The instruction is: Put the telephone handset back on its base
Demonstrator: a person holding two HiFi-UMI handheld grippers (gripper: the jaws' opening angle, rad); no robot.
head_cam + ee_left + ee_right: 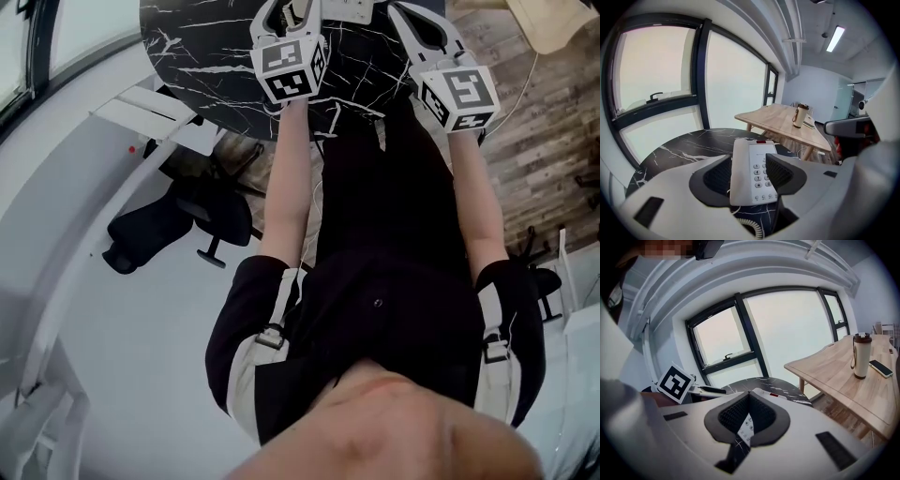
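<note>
telephone handset (pixel 738 173) lying along the left side of its base (pixel 763 171) on the black marble table (pixel 684 152), coiled cord (pixel 752 228) in front. left gripper (pixel 749 161) hovering just short of it, jaws spread apart, holding nothing. right gripper (pixel 749 397) alongside, jaws closed tip to tip, empty.

The white push-button telephone base (pixel 752 171) has round keys. Its left column reads 1, 4, 7 and *, and the next column is half hidden. Small print above the keypad is too fine to read. The left white cube (pixel 289 70) and the right white cube (pixel 457 96) bear black-and-white square code markers without letters.
</note>
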